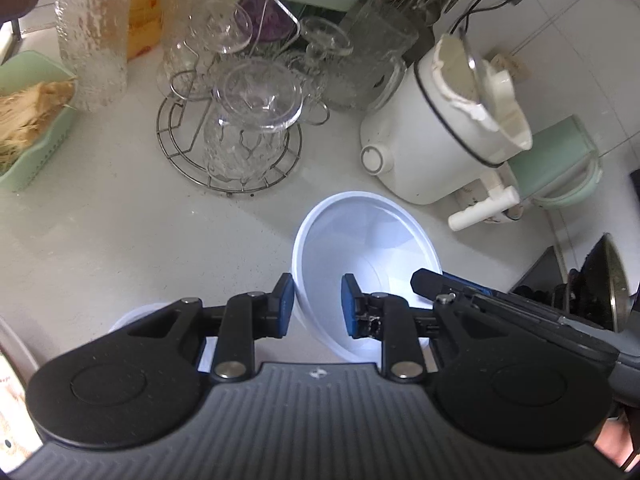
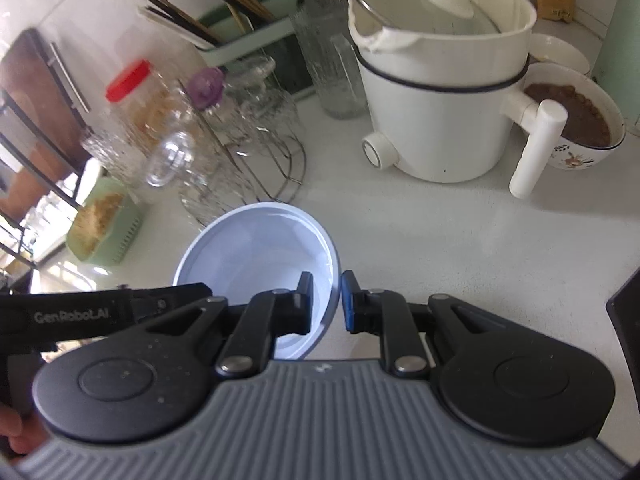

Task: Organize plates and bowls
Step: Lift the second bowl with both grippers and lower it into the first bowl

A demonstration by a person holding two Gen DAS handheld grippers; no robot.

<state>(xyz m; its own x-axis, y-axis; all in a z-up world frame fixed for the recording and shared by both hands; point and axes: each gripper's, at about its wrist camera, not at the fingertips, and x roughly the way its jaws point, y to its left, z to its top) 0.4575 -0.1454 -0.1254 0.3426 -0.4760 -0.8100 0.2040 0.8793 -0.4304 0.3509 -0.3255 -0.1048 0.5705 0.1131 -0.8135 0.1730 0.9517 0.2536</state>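
A white plastic bowl (image 1: 372, 248) hangs tilted above the white counter, held by both grippers on opposite sides of its rim. My left gripper (image 1: 318, 306) is shut on the bowl's left wall, one blue pad outside and one inside. The right gripper's finger (image 1: 428, 280) reaches in over the far rim. In the right wrist view my right gripper (image 2: 326, 302) is shut on the right rim of the same bowl (image 2: 256, 248), and the left gripper (image 2: 160, 304) comes in from the left. Another white rim (image 1: 132, 316) peeks out below my left gripper.
Glass cups sit on a wire rack (image 1: 228, 136) behind the bowl. A white electric pot (image 2: 436, 92) with a long handle stands to the right, with a bowl of brown food (image 2: 572, 116) beside it. A green basket (image 1: 28, 120) is at the left, and a chopstick holder (image 2: 240, 32) at the back.
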